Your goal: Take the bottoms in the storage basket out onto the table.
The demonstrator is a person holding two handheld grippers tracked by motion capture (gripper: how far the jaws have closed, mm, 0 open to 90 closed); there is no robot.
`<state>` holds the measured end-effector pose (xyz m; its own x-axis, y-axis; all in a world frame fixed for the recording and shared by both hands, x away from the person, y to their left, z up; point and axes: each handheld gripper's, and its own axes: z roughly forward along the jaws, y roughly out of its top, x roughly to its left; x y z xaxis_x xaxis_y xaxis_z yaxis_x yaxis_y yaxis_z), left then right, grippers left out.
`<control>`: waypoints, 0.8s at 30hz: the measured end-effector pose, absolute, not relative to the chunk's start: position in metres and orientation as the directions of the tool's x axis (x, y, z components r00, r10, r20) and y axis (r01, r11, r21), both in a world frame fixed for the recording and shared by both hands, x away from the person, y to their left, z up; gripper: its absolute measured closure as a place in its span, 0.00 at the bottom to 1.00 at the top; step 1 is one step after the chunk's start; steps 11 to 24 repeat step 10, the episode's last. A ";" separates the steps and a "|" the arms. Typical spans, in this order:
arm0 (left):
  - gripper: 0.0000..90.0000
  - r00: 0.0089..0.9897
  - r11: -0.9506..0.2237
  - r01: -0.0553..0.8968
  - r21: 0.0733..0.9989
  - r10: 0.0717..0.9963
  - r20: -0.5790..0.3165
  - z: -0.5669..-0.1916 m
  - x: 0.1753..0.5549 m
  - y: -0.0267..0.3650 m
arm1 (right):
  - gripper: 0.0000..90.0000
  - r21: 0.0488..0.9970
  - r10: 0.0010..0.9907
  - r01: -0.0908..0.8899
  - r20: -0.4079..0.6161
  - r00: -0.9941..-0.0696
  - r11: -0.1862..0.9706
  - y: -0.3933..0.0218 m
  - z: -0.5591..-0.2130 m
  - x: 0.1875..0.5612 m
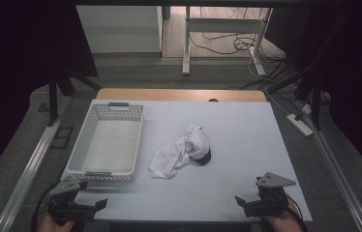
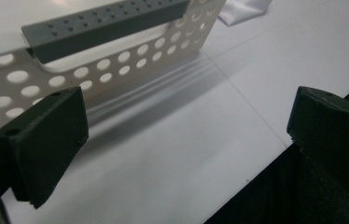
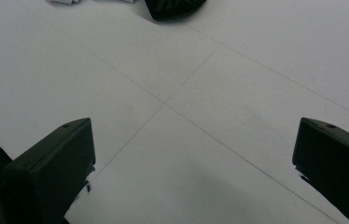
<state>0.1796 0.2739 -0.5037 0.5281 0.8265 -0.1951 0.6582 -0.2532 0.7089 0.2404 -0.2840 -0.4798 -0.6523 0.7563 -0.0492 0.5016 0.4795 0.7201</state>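
Both my grippers, left gripper [image 1: 102, 203] and right gripper [image 1: 238, 200], are hovering spread, gripping nothing. The crumpled white cloth [image 1: 179, 151] is lying ahead between them, stretching diagonally, nearer my right fingers.

A: Where's the basket [image 1: 105, 145]?
B: On the table's [image 1: 247, 130] left side, cloth bundle [image 1: 181, 151] lying to its right, mid-table.
A: And the 2 grippers?
B: Near edge: left gripper [image 1: 102, 203] before the basket, right gripper [image 1: 238, 199] opposite.
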 end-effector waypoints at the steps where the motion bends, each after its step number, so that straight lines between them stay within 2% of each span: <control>1: 0.00 0.528 -0.254 0.660 0.706 0.826 -0.196 -0.504 0.179 0.274 | 0.00 0.720 0.756 0.502 -0.050 -0.653 0.480 -0.284 -0.480 0.240; 24: 0.00 0.521 -0.253 0.679 0.689 0.827 -0.210 -0.504 0.180 0.275 | 0.00 0.718 0.754 0.500 -0.052 -0.655 0.484 -0.283 -0.480 0.241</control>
